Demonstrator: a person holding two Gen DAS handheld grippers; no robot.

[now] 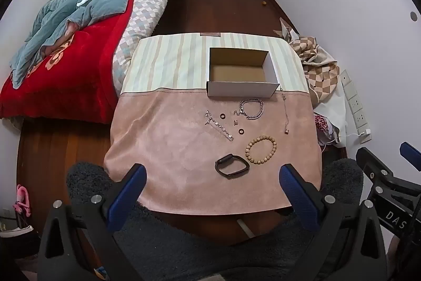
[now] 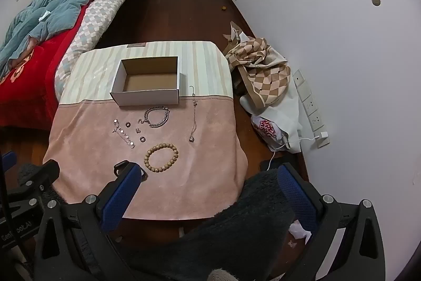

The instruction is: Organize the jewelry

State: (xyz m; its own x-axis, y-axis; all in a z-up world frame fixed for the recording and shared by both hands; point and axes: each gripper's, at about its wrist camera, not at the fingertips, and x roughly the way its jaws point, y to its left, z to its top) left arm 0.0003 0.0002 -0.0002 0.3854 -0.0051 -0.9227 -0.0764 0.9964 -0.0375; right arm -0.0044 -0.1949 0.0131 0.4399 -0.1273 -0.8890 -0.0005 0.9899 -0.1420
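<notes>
Both grippers, left (image 1: 210, 183) and right (image 2: 208, 183), hang spread and empty, and the thin necklace (image 1: 285, 112) at two o'clock of the beads (image 1: 261, 149) could slip a pinch and miss the box (image 1: 242, 75).

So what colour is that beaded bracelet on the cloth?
Light tan, wood-like beads; the beaded bracelet shows best in the left wrist view.

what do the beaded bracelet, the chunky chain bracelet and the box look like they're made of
Beaded bracelet: looks like wood, matte tan round beads, though resin is possible.
Chunky chain bracelet: apparently metal, silver-grey links with a dull shine.
Box: cardboard, it seems, smooth white outside with a raw brown inside and thin folded walls.
</notes>
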